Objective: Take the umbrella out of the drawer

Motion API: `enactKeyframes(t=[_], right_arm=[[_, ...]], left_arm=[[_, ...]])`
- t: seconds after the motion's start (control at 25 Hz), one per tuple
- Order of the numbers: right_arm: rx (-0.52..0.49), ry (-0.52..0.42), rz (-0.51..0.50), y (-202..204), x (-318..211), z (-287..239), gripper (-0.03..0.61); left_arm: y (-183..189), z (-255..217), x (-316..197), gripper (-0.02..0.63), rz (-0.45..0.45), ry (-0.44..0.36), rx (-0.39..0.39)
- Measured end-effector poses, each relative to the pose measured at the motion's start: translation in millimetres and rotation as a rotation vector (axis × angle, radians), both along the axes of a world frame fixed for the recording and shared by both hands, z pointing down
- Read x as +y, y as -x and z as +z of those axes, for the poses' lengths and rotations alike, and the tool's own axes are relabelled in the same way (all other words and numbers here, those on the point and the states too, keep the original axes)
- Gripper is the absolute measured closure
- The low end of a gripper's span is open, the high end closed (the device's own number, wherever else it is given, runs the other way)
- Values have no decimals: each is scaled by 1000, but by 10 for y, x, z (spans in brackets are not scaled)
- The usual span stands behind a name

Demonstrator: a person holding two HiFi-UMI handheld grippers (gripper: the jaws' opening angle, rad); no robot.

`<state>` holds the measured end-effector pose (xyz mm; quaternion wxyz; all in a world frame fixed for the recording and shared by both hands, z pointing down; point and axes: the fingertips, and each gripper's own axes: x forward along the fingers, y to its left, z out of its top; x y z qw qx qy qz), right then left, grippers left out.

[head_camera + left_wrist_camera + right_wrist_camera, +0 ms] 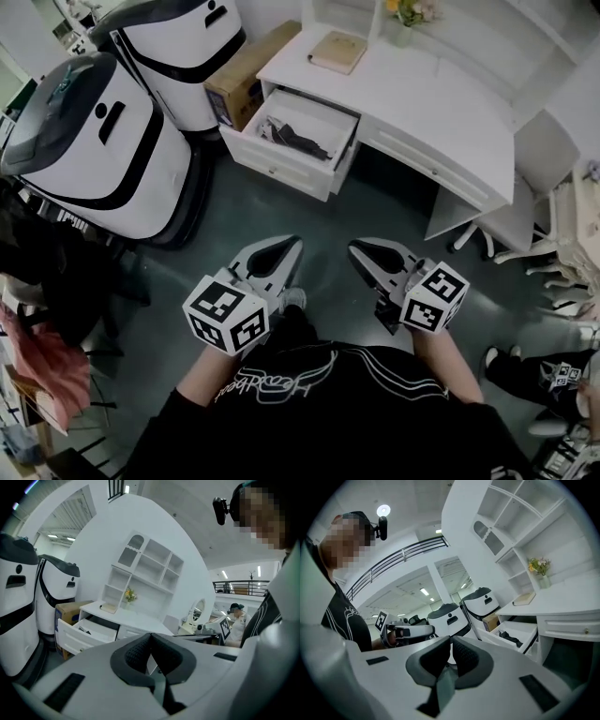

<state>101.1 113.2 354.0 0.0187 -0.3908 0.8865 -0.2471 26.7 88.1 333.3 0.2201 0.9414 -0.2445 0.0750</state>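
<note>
The white desk (441, 103) has its left drawer (281, 169) pulled open, and a dark folded umbrella (298, 141) lies inside it. Both grippers hang in front of my body, well short of the drawer, with bare floor between. The left gripper (286, 247) is shut and empty, jaws meeting at the tip (151, 634). Beside it the right gripper (362, 250) is shut and empty too (451, 639). In the left gripper view the drawer (79, 637) shows at lower left. The right gripper view has the drawer (520, 629) with the umbrella (512, 640) at its right.
Two large white-and-black machines (94, 150) (178, 42) stand left of the desk, with a cardboard box (248, 75) between them and the drawer. A book (337, 52) and a flower vase (403, 19) sit on the desktop. A white chair (511, 225) stands at the right.
</note>
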Motion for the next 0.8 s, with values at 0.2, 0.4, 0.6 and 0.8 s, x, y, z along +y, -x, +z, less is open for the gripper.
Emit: enactKeyframes(t=[0.2,0.4,0.6,0.8], right_arm=[[13,2,-4,395,-1003,-9,534],[28,21,-3,460,-1675,123,534],[50,37,-21,331,-2244,275,532],[59,74,-39,109,-2872,495,532]], left_arm=[[380,104,-995,597,20,26,-9],[473,318,-1653,597,14,64,-11],[378,472,-2136,597,8,101,-15],[220,541,-2667,597,-13,120,-35]])
